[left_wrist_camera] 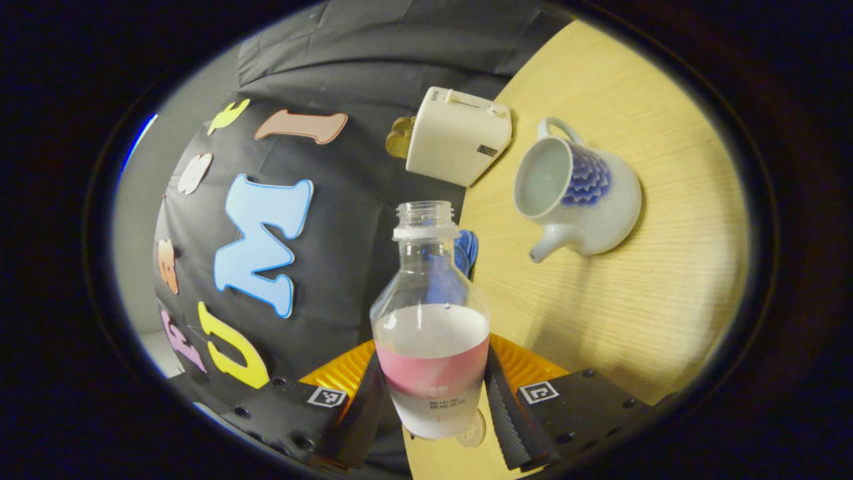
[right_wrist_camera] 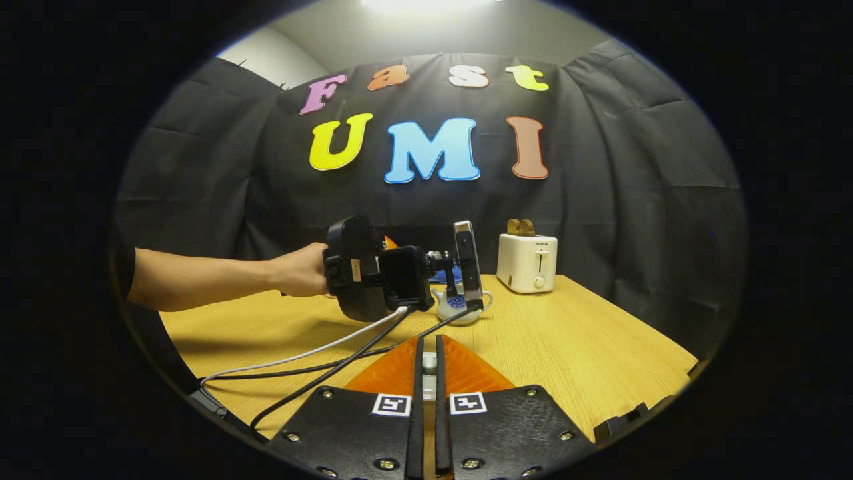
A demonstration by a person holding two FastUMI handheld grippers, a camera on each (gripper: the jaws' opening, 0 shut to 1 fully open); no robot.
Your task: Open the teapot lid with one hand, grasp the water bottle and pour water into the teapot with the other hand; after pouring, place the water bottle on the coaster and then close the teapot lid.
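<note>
light wood-grain counter [right_wrist_camera: 586,347], creased black cloth booth wall [right_wrist_camera: 640,193] right behind it, plain pale wall [right_wrist_camera: 273,63] peeking out above the cloth, bright ceiling light [right_wrist_camera: 426,5] glaring up top, cream toaster [right_wrist_camera: 528,263] parked near the back edge

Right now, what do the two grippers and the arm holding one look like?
Both grippers, left and right, have black bodies with square black-and-white tags and orange ribbed panels. Seen from behind, the left gripper is a bulky black housing trailing white and black cables; the arm is bare beyond a dark sleeve.
</note>
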